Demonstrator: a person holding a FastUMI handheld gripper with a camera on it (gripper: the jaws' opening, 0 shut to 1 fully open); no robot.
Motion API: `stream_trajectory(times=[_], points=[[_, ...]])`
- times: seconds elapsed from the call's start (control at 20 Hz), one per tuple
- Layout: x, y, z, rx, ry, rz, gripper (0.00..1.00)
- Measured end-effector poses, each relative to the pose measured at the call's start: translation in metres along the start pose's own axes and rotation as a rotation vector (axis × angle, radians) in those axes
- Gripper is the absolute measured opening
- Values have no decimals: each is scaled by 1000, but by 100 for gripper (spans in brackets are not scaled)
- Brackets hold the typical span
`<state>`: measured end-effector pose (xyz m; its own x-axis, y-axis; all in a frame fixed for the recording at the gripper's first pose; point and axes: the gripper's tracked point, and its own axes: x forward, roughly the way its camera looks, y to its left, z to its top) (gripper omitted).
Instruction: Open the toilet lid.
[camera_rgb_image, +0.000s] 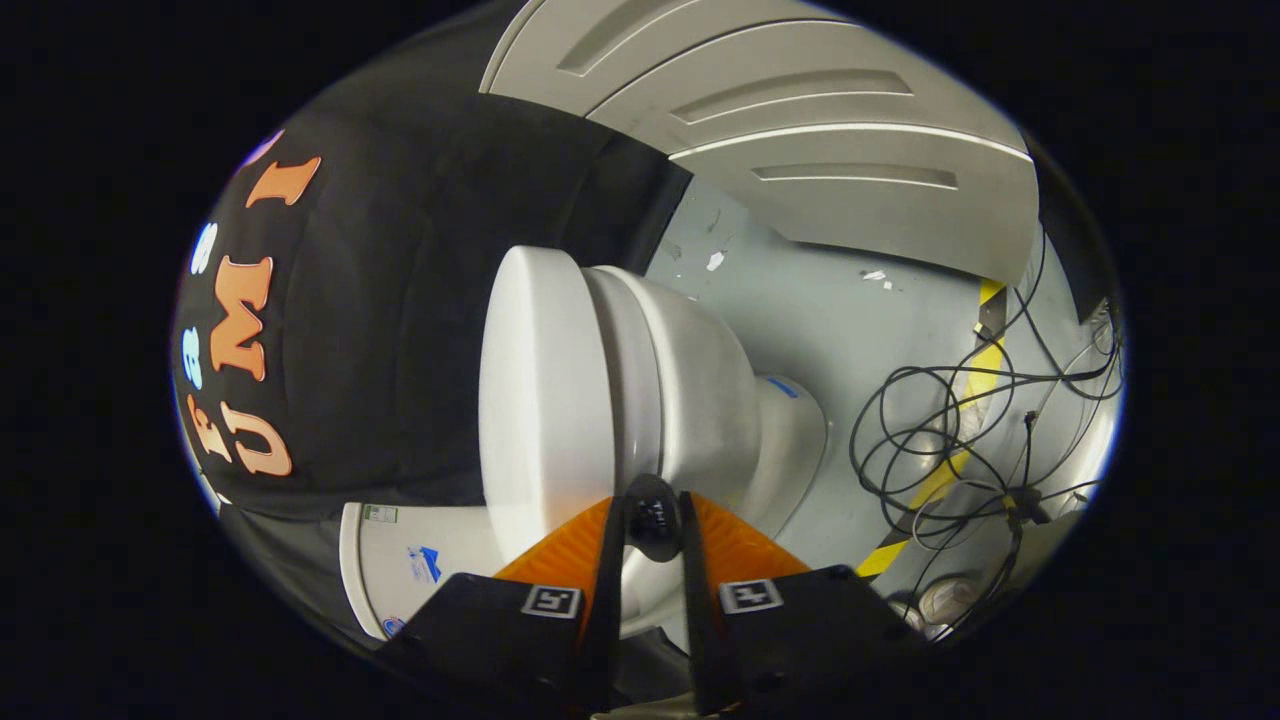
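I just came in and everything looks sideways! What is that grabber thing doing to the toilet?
A person is holding a two-finger gripper, and it is clamped on a small dark knob at the edge of the white toilet lid. The view is tilted, so the toilet bowl looks turned on its side. The lid lies close against the bowl's rim, so it looks barely opened, if at all. Loose black cables sprawl on the grey floor nearby.

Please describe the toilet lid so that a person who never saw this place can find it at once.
Start at the white toilet on the grey floor, before the black cloth. The toilet lid is its flat, smooth slab on the cloth's side. The tongs grip a small dark knob at its edge.
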<state>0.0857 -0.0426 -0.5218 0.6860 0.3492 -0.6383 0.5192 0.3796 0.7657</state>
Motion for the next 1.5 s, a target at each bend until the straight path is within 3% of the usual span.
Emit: stream_trajectory(times=[0.15, 0.2, 0.3, 0.4, 0.55, 0.95, 1.2, 1.5], points=[[-7, 6, 1, 78, -16, 48, 23], [-8, 9, 4, 91, -19, 48, 11], [-8, 9, 2, 33, -31, 19, 8], [-10, 14, 3, 5, -41, -15, 8], [-16, 29, 6, 13, -52, -3, 8], [-47, 96, 8, -258, -140, -9, 8], [-70, 142, -12, -305, -137, 12, 8], [-88, 186, -35, -531, -165, -53, 8]])
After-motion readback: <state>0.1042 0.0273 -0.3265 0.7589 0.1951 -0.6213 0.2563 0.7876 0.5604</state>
